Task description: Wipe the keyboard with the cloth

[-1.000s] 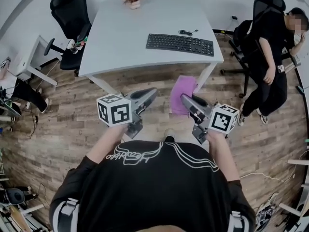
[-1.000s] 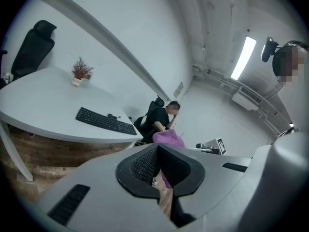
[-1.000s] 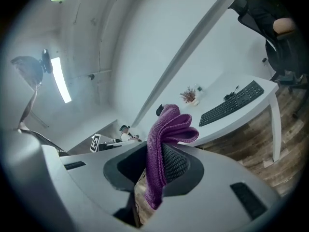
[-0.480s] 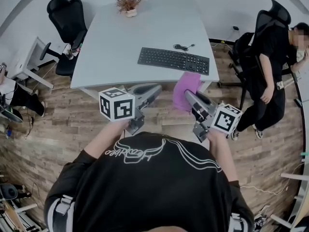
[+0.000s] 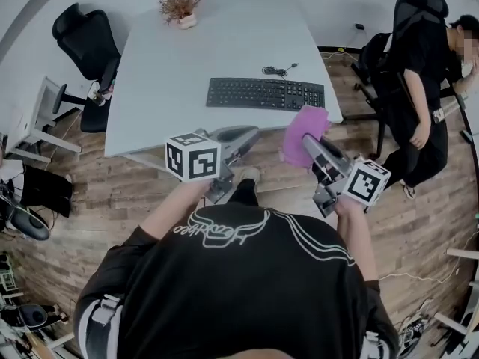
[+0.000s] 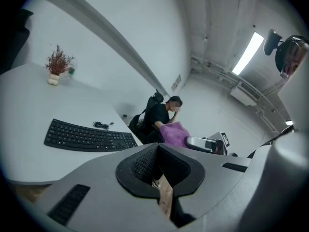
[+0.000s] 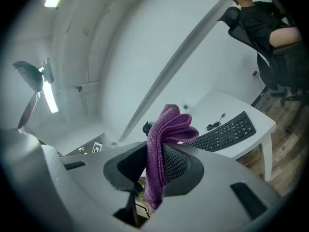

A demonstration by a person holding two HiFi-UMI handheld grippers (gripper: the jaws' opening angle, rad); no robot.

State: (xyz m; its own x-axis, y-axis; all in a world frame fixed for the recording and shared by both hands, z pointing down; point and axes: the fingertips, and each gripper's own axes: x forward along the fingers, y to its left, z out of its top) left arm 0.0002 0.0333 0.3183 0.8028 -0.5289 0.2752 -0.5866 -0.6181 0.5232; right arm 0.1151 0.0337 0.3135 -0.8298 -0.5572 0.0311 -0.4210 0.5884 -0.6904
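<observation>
In the right gripper view alone, purple cloth (image 7: pixel 166 127) plainly clamped in the right tool (image 7: pixel 155 154); left tool (image 6: pixel 157 150) together, empty.

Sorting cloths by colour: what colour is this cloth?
The cloth is purple, clearest in the right gripper view.

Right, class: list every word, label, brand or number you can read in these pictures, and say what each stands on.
Nothing here reads with certainty.
Shirt: white cursive script across the back, too warped to read.
Keyboard: key legends too small to read.
Left gripper and right gripper: their cubes carry black-and-white square markers, no letters.
Cloth: no label shows.
</observation>
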